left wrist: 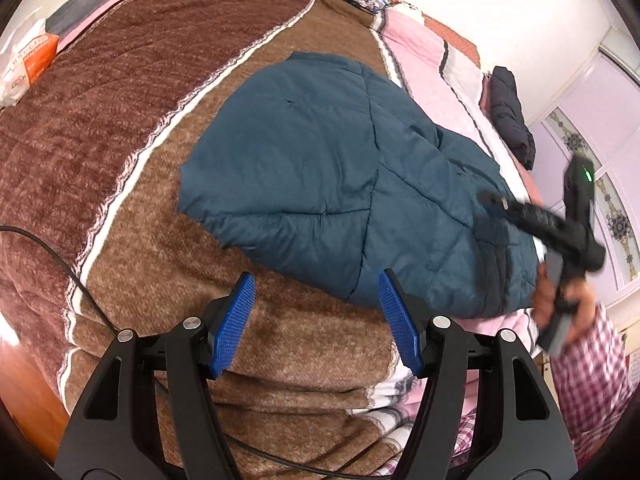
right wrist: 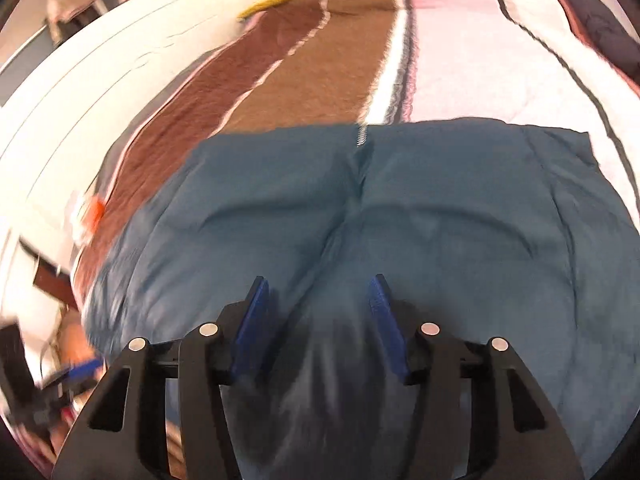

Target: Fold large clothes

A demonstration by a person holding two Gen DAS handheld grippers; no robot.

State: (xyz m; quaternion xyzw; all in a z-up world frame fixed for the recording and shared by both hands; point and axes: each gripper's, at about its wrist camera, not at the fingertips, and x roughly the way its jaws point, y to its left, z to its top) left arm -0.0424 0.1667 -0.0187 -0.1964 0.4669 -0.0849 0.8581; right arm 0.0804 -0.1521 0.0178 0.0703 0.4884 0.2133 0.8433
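Teal jacket (right wrist: 360, 208) lies w/ long axis 9-to-3, directly at 12 of right claw (right wrist: 318, 300), pads apart over fabric, nothing clamped. Left claw (left wrist: 316, 300), also apart & empty, has jacket at 1; right hand's nearer.

The teal jacket (left wrist: 320, 168) is smooth quilted cloth with a faint sheen. Under it the brown blanket (left wrist: 120, 140) looks fuzzy and matt. The left gripper (left wrist: 316, 320) has matt black plastic arms, ribbed blue pads (left wrist: 236, 320) and shiny metal pins.

In the left wrist view the jacket (left wrist: 320, 168) lies mid-frame on the blanket (left wrist: 120, 140), a bag (left wrist: 24, 64) at upper left (another garment (left wrist: 512, 116) at upper right).
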